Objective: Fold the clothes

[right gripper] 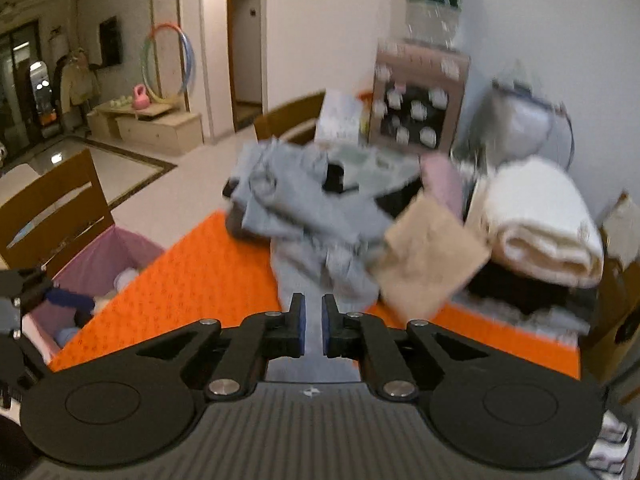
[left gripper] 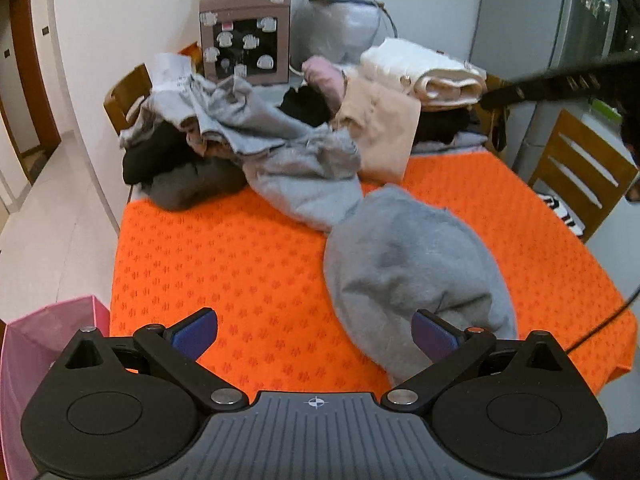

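A grey sweatshirt-like garment (left gripper: 400,264) lies crumpled on the orange table cover (left gripper: 224,264), running back into a pile of grey and black clothes (left gripper: 240,120). My left gripper (left gripper: 316,334) stands wide open just above the cover, its right finger (left gripper: 434,336) at the garment's near edge. In the blurred right wrist view, my right gripper (right gripper: 313,328) hovers over the same grey garment (right gripper: 320,264). Its pads are a narrow gap apart. Grey cloth shows through the gap, and the pads do not appear to press on it.
A beige garment (left gripper: 384,136) and a folded white stack (left gripper: 432,72) lie at the back right. A pink fabric basket (left gripper: 40,340) stands by the table's left edge. Wooden chairs (left gripper: 580,176) flank the table, and a brown cabinet (left gripper: 244,40) stands behind.
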